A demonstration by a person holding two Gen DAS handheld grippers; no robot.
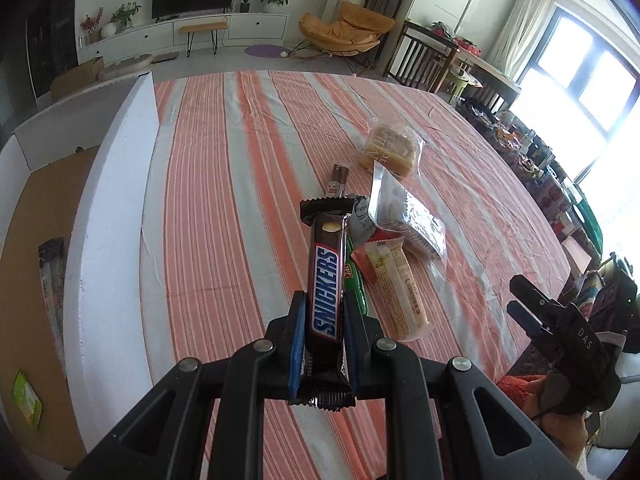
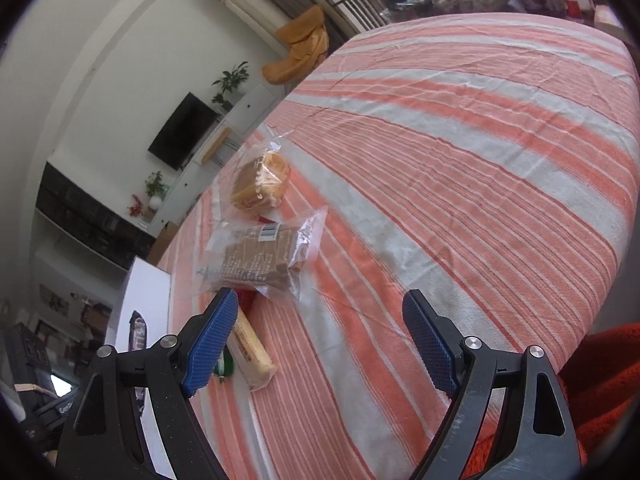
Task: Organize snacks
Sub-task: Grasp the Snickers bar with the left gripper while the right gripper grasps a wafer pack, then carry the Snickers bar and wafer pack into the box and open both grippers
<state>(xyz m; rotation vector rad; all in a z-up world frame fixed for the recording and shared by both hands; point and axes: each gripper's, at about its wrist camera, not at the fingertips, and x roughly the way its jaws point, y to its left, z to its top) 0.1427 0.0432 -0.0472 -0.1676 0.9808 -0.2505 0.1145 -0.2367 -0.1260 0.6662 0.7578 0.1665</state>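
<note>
Left gripper (image 1: 324, 312) clamped on Snickers (image 1: 326, 284), lifted above striped cloth (image 1: 224, 184), box (image 1: 108, 216) to its left. Right gripper (image 2: 320, 340) jaws apart, nothing held, near snack pile (image 2: 260, 256).

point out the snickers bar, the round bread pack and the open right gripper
Snickers bar (image 1: 325, 292), left wrist view, on the blue logo.
Round bread pack (image 2: 261, 181), right wrist view, on the bun's top.
Right gripper (image 2: 320, 340), right wrist view, midway between the fingertips.
</note>
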